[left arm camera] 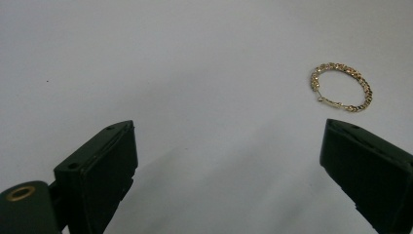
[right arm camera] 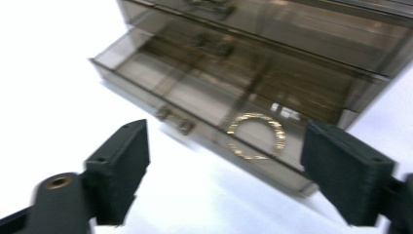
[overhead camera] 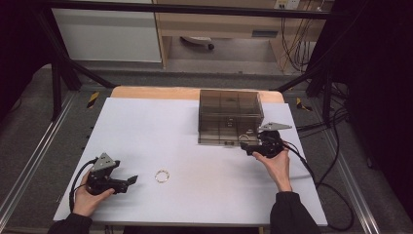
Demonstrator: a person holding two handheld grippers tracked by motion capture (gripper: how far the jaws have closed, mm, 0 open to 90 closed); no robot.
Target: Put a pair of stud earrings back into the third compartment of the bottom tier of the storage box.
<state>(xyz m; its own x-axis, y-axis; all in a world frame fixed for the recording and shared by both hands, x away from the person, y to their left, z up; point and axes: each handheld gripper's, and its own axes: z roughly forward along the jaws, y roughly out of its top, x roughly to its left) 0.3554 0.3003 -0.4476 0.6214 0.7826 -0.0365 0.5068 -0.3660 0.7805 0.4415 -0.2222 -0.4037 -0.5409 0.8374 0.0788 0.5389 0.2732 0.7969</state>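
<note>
A smoky see-through drawer box (overhead camera: pixel 229 109) stands at the back right of the white table. Its bottom drawer (right arm camera: pixel 146 73) is pulled out, and a gold hoop earring (right arm camera: pixel 256 134) lies in the drawer's front corner. My right gripper (overhead camera: pixel 245 146) (right arm camera: pixel 225 141) hangs just in front of that drawer, open, with nothing between its fingers. A second gold hoop earring (overhead camera: pixel 162 176) (left arm camera: pixel 342 87) lies flat on the table near the front. My left gripper (overhead camera: pixel 130 181) (left arm camera: pixel 229 131) rests low to the left of it, open and empty, pointing toward it.
A white sheet (overhead camera: pixel 195 146) covers the table, with a strip of bare wood (overhead camera: pixel 156 92) at the back. Black cables (overhead camera: pixel 326 170) trail off the right edge. Black frame posts (overhead camera: pixel 56 83) stand at the far corners.
</note>
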